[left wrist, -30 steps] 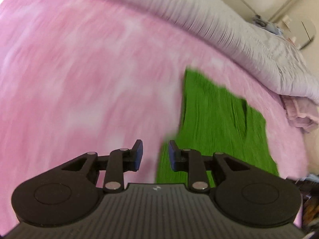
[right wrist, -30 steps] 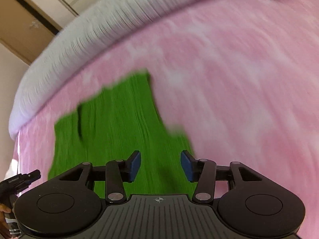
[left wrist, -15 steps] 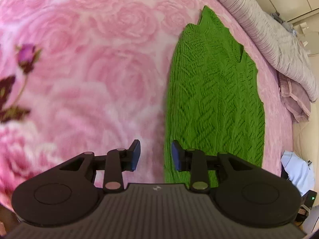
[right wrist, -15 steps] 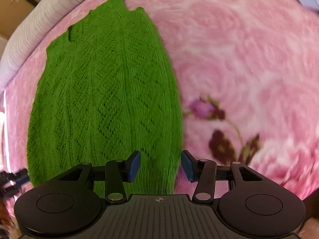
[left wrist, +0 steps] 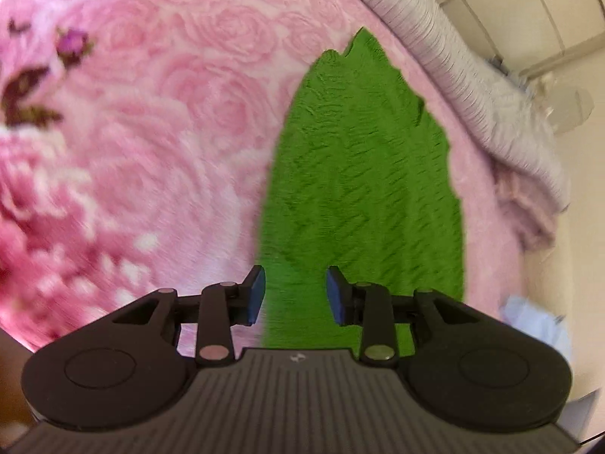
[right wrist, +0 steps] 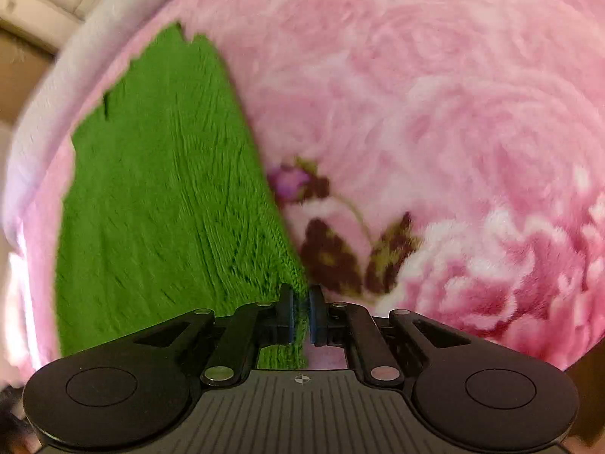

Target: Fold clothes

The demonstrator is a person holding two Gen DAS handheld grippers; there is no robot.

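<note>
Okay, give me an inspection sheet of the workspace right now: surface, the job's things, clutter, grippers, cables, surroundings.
Surface: pink rose-print blanket on a bed.
Job's things: green knit garment lying flat, near edge toward the cameras.
Clutter: pale blue cloth off the bed's edge.
Grippers: left hand-held gripper opening above the garment's near left corner, pads clear of the fabric; right hand-held gripper closing, pads pinching the near right corner.
Cables: nothing seen.
Surroundings: grey ribbed quilt along the far side, white cupboard doors behind.
</note>
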